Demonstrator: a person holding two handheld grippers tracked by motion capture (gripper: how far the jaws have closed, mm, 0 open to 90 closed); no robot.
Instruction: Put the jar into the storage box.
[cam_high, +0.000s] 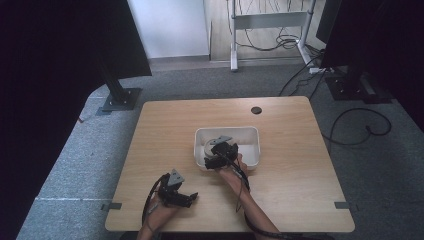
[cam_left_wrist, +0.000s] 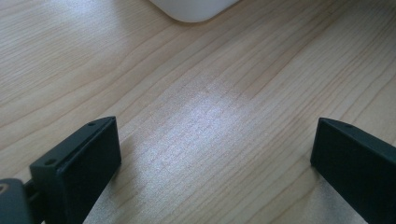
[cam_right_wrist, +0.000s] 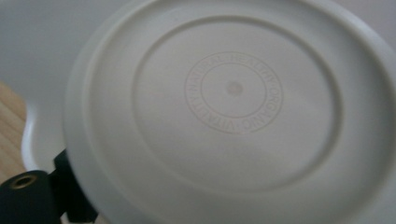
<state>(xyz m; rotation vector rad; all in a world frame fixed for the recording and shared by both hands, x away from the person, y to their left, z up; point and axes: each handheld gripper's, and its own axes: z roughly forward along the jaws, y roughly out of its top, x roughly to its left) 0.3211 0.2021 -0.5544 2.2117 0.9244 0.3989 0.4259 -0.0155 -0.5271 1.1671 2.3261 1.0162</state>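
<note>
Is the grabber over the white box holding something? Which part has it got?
Yes. The right gripper holds a round white lid by its rim, over the white tub. The left gripper is open above the table, holding nothing.

- The tub (cam_high: 250, 145) sits around the middle of the table (cam_high: 290, 190), a bit toward the far side.
- There's a round lid (cam_high: 211, 146) in the left part of the tub.
- The right gripper (cam_high: 218, 156) is over the tub's near-left corner, right at the lid.
- The left gripper (cam_high: 186, 198) is nearer the front edge, left of the tub, over bare table.
- A small round hole (cam_high: 256, 110) is behind the tub, near the far edge.
</note>
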